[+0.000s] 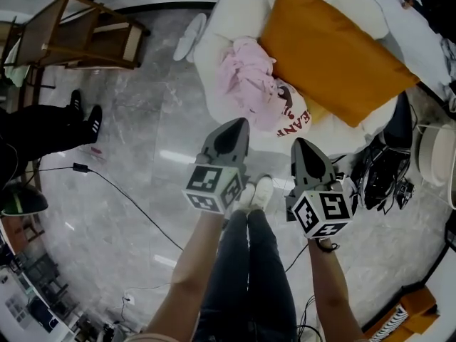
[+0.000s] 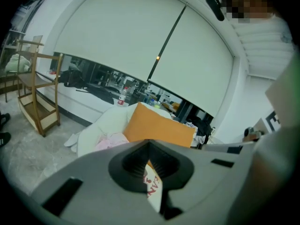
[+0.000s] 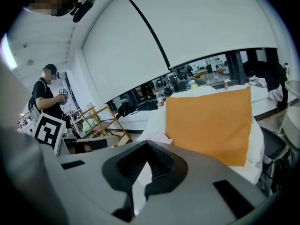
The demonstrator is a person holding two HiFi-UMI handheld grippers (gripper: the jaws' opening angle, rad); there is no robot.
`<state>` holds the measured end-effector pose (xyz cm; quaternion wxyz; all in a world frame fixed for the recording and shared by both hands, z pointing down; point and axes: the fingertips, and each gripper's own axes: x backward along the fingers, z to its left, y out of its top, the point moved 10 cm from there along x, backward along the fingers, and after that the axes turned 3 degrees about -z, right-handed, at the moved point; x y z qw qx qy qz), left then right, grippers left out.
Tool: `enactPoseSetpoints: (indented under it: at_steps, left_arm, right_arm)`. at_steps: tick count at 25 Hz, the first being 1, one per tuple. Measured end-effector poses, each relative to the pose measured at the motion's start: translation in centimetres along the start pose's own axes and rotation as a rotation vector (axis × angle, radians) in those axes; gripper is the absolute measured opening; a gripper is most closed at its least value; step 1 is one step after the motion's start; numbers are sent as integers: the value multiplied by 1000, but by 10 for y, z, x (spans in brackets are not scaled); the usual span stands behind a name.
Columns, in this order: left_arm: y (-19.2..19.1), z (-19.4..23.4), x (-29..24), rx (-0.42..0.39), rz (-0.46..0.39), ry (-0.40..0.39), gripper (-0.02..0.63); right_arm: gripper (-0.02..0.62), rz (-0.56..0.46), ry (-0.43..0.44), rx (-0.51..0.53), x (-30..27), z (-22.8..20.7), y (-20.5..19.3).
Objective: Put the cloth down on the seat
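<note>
A person stands over a polished grey marble floor (image 1: 135, 127) with a two-jaw tool in each hand, the job apparently done: the cloth (image 1: 251, 84), a soft crumpled heap of pale pink and white fabric with red lettering, lies on the seat (image 1: 217, 20) at twelve o'clock from the tools. The left gripper (image 1: 235, 128) has its ribbed dark pads pressed together with nothing between them; only the far-off cloth shows through the notch behind the tips. The right gripper (image 1: 302, 147) is likewise closed and empty.

The seat is a plump, rounded white lounger with a matte cover. A flat, square orange cushion (image 1: 335, 55) leans on it at one o'clock, just beside the cloth and touching it. A slatted wooden rack (image 1: 78, 30) stands at ten o'clock, well apart.

The risk, judged from here, lies at the seat's front rim. The lettered end of the cloth sits close to that curved edge at six o'clock of the heap, and loose fabric on a sloping, yielding surface could slide onto the floor if the seat is nudged. A thin black cable (image 1: 135, 209) trails across the floor at eight o'clock, near the person's pale shoes (image 1: 256, 191), and could catch a foot stepping back.
</note>
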<state>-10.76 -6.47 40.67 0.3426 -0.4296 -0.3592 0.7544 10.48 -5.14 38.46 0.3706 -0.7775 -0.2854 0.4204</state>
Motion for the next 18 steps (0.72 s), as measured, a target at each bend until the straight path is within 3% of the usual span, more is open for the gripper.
enactPoseSetpoints:
  at_steps: [18]
  left_arm:
    - [41, -31, 24, 10, -28, -13, 11]
  right_arm:
    - [8, -63, 50, 10, 39, 19, 47]
